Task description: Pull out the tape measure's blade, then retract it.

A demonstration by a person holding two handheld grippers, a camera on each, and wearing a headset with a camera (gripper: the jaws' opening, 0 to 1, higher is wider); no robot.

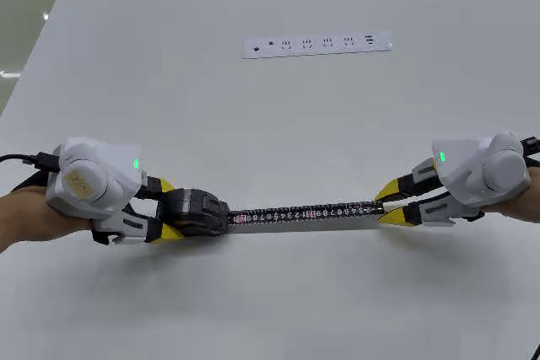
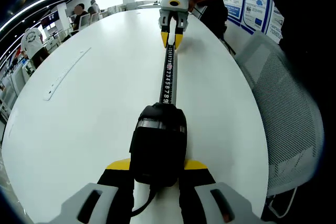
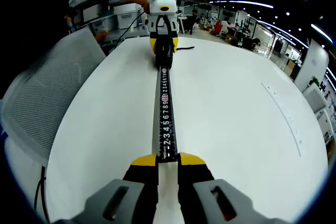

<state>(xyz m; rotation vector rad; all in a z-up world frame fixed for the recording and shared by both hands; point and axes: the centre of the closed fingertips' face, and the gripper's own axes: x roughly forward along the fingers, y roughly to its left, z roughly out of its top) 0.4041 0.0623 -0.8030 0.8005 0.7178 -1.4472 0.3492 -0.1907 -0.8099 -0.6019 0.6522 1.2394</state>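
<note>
A black tape measure case (image 1: pixel 198 212) lies on the white table (image 1: pixel 278 124), and my left gripper (image 1: pixel 173 210) is shut on its sides. Its black blade (image 1: pixel 304 213) with white numbers stretches rightward along the table. My right gripper (image 1: pixel 386 206) is shut on the blade's end, yellow tips pinching it. In the left gripper view the case (image 2: pixel 157 142) sits between my left gripper's (image 2: pixel 157 164) jaws, and the blade (image 2: pixel 168 74) runs off to the right gripper (image 2: pixel 171 34). The right gripper view shows the blade (image 3: pixel 165 114) leading from my right gripper (image 3: pixel 167 159) to the case (image 3: pixel 164 53).
A white power strip (image 1: pixel 318 44) lies flat at the far side of the table. A grey mesh chair (image 2: pixel 283 103) stands by the table's near edge. People sit in the office background (image 2: pixel 79 11). A black cable (image 1: pixel 17 158) trails from my left gripper.
</note>
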